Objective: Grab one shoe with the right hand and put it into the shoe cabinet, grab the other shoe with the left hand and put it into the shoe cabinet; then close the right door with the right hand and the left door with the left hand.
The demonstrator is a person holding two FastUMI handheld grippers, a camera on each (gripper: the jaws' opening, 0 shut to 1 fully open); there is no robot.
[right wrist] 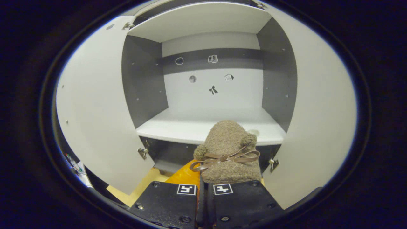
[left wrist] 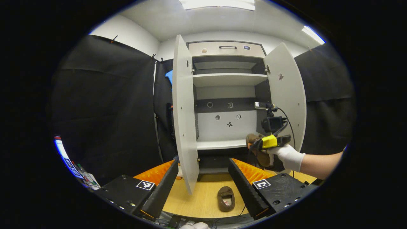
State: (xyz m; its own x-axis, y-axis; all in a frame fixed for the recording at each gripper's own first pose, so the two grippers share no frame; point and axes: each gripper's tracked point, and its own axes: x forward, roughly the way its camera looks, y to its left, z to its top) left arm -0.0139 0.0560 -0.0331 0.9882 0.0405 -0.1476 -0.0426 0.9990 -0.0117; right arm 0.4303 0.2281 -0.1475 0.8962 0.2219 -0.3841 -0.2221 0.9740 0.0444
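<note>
A brown fuzzy shoe (left wrist: 226, 198) lies on the wooden floor (left wrist: 197, 203) between the spread fingers of my open left gripper (left wrist: 203, 190). The shoe cabinet (left wrist: 227, 127) stands ahead with its left door (left wrist: 184, 121) and right door (left wrist: 286, 95) both open. In front of its lower shelf (left wrist: 219, 144), a gloved hand holds my right gripper (left wrist: 257, 144) with the other brown shoe (left wrist: 263, 159). In the right gripper view, the right gripper (right wrist: 203, 183) is shut on this bow-tied shoe (right wrist: 229, 149), just before the white shelf (right wrist: 190, 127) edge.
The cabinet has an upper shelf (left wrist: 229, 79) and a drawer (left wrist: 227, 48) on top. Black cloth hangs on both sides. A few small items (left wrist: 83, 175) lie low at the left. The doors (right wrist: 95, 105) (right wrist: 318, 111) flank the opening.
</note>
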